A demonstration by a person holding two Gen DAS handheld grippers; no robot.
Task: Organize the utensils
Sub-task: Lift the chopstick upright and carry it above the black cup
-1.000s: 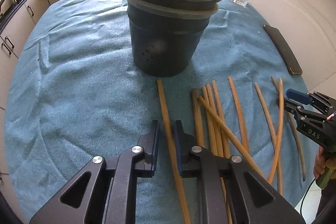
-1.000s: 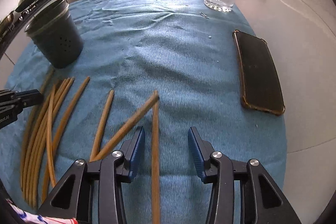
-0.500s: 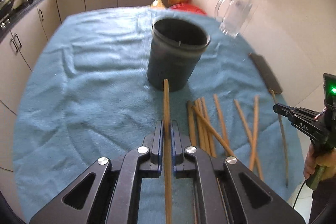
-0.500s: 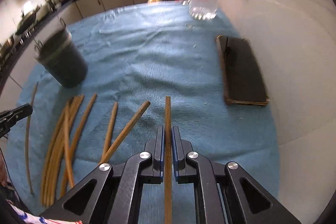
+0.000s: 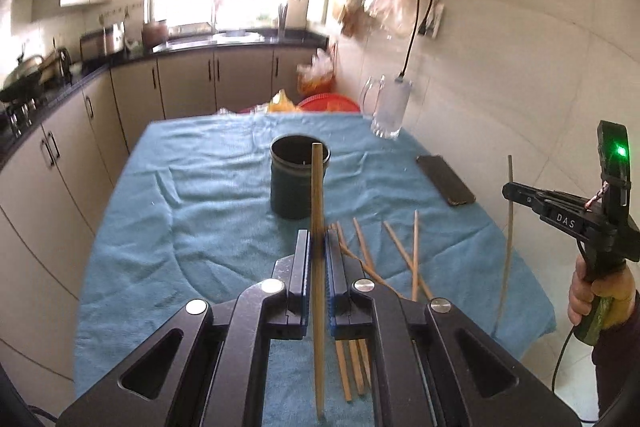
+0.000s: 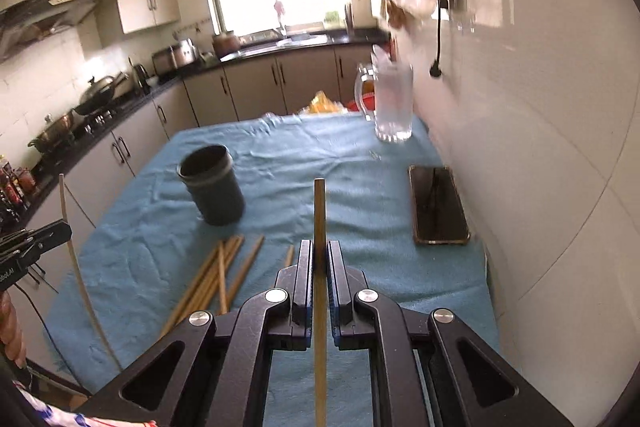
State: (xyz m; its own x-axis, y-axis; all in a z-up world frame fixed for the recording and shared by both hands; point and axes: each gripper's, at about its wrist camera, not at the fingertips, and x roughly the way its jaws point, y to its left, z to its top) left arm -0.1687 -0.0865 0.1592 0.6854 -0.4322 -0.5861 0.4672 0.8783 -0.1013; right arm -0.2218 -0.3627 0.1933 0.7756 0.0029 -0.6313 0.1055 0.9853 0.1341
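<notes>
Pinching one chopstick [image 5: 318, 211] apiece, both tools.

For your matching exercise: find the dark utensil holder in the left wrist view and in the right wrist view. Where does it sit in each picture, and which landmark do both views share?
Left wrist view: the dark utensil holder stands just above centre, behind the raised chopstick.
Right wrist view: it stands left of centre, on the blue cloth.
Shared landmark: the glass mug at the table's far end by the wall.
</notes>
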